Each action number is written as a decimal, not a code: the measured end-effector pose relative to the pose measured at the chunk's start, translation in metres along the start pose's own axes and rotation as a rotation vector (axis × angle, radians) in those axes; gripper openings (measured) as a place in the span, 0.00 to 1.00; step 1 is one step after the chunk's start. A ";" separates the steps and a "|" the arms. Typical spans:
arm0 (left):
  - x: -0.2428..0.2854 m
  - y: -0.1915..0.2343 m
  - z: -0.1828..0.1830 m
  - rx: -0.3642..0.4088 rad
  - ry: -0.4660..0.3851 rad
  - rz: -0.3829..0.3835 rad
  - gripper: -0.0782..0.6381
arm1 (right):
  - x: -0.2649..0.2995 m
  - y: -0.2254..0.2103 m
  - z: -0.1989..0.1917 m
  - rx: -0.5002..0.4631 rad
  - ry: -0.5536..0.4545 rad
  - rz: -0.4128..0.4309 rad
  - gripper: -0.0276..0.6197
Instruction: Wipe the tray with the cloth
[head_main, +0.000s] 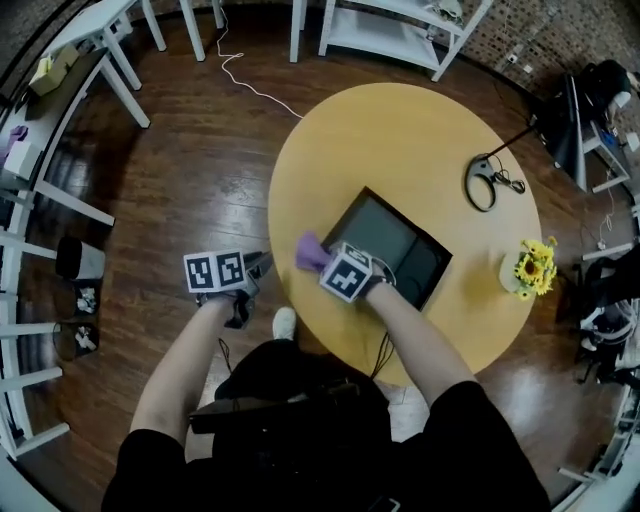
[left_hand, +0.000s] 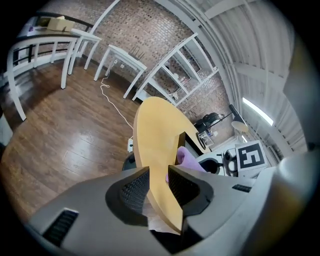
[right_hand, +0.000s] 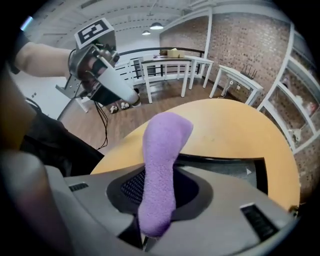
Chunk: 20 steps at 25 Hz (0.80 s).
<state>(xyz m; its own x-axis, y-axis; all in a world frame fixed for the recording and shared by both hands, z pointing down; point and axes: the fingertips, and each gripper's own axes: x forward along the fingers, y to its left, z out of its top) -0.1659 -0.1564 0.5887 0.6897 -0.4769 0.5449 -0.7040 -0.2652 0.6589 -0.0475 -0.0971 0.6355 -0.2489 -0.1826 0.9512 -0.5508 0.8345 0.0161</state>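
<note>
A black rectangular tray (head_main: 400, 245) lies near the front of the round yellow table (head_main: 400, 140). My right gripper (head_main: 326, 262) hangs over the tray's near-left corner, pointing steeply down, shut on a purple cloth (head_main: 311, 252). In the right gripper view the cloth (right_hand: 162, 150) sticks up out of the jaws, with the tray (right_hand: 225, 167) just beyond. My left gripper (head_main: 258, 268) is off the table's left rim, above the wooden floor. Its pads (left_hand: 136, 189) stand apart and hold nothing. The table's rim (left_hand: 162, 200) shows through the gap between them.
A vase of yellow flowers (head_main: 532, 268) stands at the table's right edge, and a black looped cable (head_main: 483, 182) lies at the far right. White tables and shelves (head_main: 90, 60) ring the room. A white cord (head_main: 245, 75) trails on the floor.
</note>
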 end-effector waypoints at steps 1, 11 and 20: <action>-0.001 -0.001 -0.003 0.015 -0.002 0.011 0.27 | -0.001 0.001 -0.003 0.000 -0.001 0.000 0.22; 0.014 -0.053 -0.046 0.035 0.010 0.018 0.27 | -0.035 0.022 -0.077 -0.058 0.095 -0.017 0.21; 0.056 -0.087 -0.048 0.133 0.054 0.050 0.27 | -0.065 0.038 -0.154 0.040 0.127 0.032 0.21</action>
<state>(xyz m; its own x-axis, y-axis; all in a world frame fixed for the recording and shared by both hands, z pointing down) -0.0579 -0.1194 0.5865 0.6585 -0.4478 0.6048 -0.7517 -0.3525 0.5574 0.0707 0.0267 0.6216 -0.1655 -0.0872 0.9823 -0.5762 0.8169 -0.0246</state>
